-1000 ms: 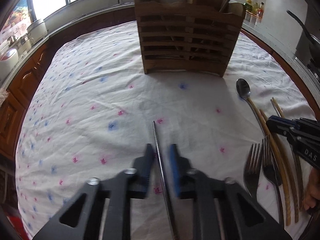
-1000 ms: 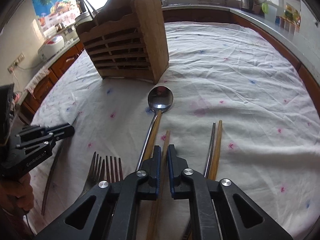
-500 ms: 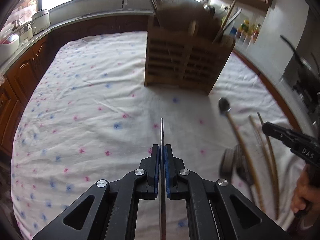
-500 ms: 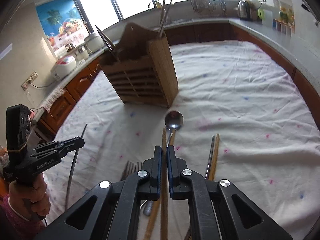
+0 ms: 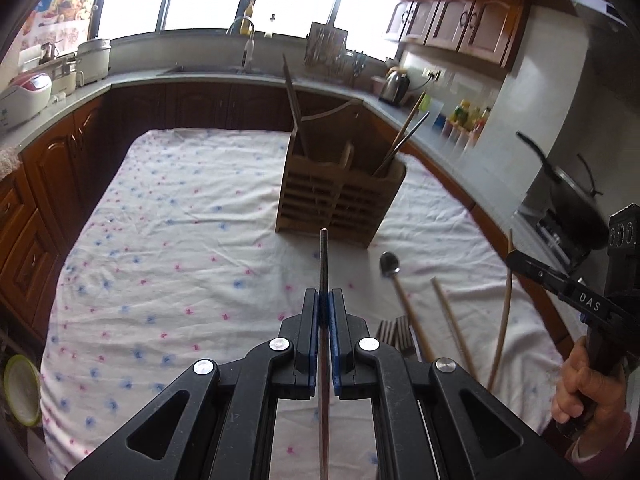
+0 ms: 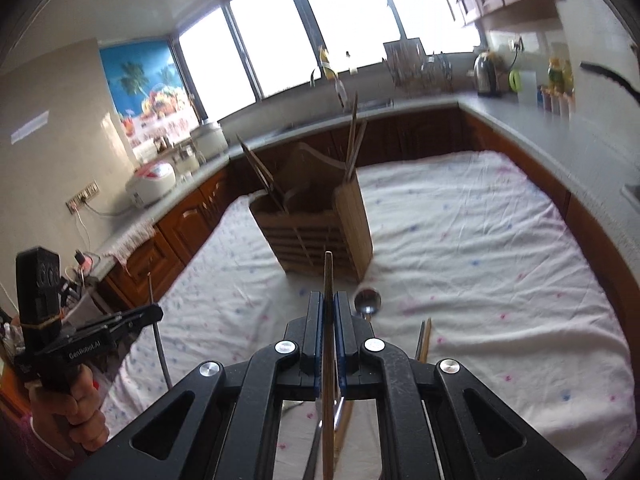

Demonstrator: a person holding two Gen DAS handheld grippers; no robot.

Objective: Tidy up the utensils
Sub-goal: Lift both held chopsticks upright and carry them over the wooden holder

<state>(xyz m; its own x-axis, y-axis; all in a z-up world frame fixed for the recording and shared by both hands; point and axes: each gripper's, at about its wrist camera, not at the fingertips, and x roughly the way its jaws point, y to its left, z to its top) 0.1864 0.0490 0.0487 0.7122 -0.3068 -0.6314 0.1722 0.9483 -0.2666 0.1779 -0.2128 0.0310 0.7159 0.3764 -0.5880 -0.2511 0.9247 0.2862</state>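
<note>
Black fingers of the left gripper (image 5: 324, 300) are pressed onto a thin grey metal chopstick (image 5: 323, 258), whose tip stands out ahead of the blue pads while its rear runs back between the arms and off the lower edge of the left wrist view. Beyond it stands the slatted wooden utensil holder (image 5: 340, 200) on the white cloth with pink and blue flowers (image 5: 180, 220), with sticks leaning out of its top; what sits in which compartment cannot be told. Right of the left gripper lie a metal spoon with a wooden handle (image 5: 390, 263), a loose wooden chopstick (image 5: 452, 320) and blurred fork tines (image 5: 396, 332), partly hidden behind the gripper arm. At the right edge a hand (image 5: 588, 384) holds the right gripper (image 5: 514, 258), clamped on a light wooden chopstick (image 5: 503, 320) that is smeared. Wide bare cloth lies left of the holder.

From the right wrist view, the right gripper's (image 6: 329, 308) pads are closed on that wooden chopstick (image 6: 328, 276), lifted clear of the cloth (image 6: 480, 260). The spoon's (image 6: 368, 300) handle is hidden by the gripper. This view alone shows the left gripper (image 6: 154, 314) from the side, its metal chopstick (image 6: 158, 344) poking out above and below. Open cloth spreads right of the holder (image 6: 316, 236).
</note>
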